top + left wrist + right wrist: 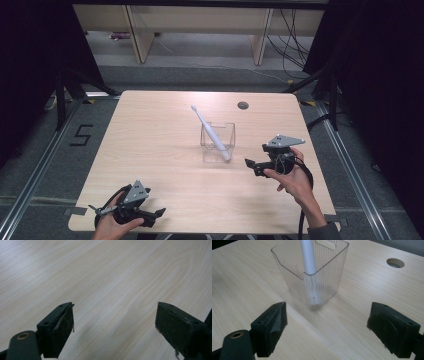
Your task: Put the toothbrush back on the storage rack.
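Observation:
A clear ribbed plastic cup (218, 142) stands near the middle of the wooden table (150, 130). A white toothbrush (210, 132) leans inside it, head up and tilted to the far left. In the right gripper view the cup (312, 270) sits just ahead of the jaws with the toothbrush handle (308, 257) in its near corner. My right gripper (251, 166) is open, a short way right of the cup, holding nothing. My left gripper (156, 215) is open at the table's front left edge; between its jaws lies bare wood (115, 315).
A round cable hole (243, 105) is in the table's far right part, also visible as the hole (395, 262) beyond the cup. Desk legs and cables stand on the floor behind the table. Metal rails run along both sides.

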### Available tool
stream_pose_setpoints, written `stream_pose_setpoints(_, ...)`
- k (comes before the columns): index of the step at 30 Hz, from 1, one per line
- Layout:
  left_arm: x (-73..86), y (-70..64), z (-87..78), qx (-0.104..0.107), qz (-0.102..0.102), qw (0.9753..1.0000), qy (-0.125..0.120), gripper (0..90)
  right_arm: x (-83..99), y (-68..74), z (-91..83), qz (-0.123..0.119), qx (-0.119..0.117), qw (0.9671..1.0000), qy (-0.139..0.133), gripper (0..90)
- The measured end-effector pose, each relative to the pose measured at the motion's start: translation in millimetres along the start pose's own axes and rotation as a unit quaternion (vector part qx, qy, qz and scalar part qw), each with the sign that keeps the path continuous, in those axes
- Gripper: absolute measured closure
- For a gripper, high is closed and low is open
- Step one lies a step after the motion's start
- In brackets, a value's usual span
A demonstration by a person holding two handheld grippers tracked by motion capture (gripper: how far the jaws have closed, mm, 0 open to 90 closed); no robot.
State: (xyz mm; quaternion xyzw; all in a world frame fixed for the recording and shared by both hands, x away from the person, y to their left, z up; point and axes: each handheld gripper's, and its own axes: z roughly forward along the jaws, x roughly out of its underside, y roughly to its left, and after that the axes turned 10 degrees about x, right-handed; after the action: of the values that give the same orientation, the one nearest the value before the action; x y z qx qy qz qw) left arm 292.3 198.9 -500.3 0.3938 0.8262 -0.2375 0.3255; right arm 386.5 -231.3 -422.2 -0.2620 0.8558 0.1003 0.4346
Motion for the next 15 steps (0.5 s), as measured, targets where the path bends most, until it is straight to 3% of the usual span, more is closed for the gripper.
stream_pose_setpoints(2,0.0,-0.1,0.1,0.0,0.0,1.0,0.0,14.7,1.9,-1.9,-0.3,-0.013,0.001,0.9999,-0.001,15.9)
stream_pose_setpoints(8,0.1,-0.1,0.0,0.0,0.0,1.0,0.0,14.7,11.0,-0.3,0.4,0.005,0.001,1.0,0.005,15.9)
stream_pose_setpoints(9,0.0,-0.1,-0.1,0.0,0.0,1.0,0.0,14.7,11.7,-2.6,0.2,-0.011,0.001,0.9999,0.004,16.0)
stream_pose_setpoints(12,0.1,-0.1,0.2,0.0,0.0,1.0,0.001,14.7,18.5,-1.4,1.2,0.0,0.003,1.0,0.004,16.0)
stream_pose_setpoints(14,0.0,-0.1,0.2,0.0,0.0,1.0,0.001,14.7,19.3,-2.5,0.2,-0.007,0.004,0.9999,0.009,16.0)
stream_pose_setpoints(15,0.0,-0.2,0.2,0.001,0.0,1.0,0.0,14.7,21.1,-0.5,0.4,0.006,0.003,0.9999,0.01,16.1)
